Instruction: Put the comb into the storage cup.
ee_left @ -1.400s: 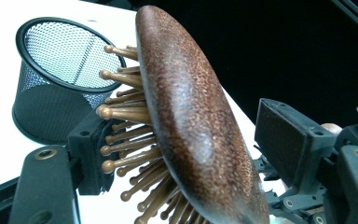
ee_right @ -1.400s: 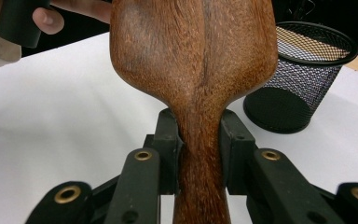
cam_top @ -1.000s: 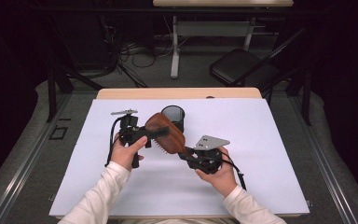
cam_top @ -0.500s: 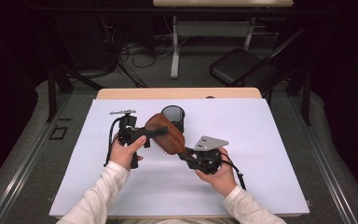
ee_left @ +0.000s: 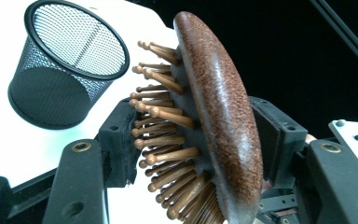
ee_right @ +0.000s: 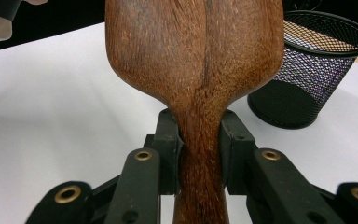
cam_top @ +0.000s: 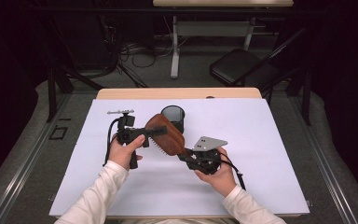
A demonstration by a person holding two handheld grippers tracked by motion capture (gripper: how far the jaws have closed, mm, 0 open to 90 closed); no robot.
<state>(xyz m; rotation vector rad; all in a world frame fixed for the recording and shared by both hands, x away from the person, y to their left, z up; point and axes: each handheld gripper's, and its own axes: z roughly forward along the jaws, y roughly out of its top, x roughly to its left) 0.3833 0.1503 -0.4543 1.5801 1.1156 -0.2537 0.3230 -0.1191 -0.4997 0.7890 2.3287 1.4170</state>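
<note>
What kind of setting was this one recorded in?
Probably a lab or studio recording bay: a table under a white sheet stands amid dark surroundings, with loose cables on the floor, a folding chair and another table's base behind it.

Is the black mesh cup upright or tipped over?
Upright. The black mesh cup stands on its base on the white table, open rim facing up, beside the wooden hairbrush.

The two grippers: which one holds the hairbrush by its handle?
The right gripper clamps the narrow handle of the hairbrush. The left gripper instead has the wide head between its jaws, bristles on one side, and has just been closing.
</note>
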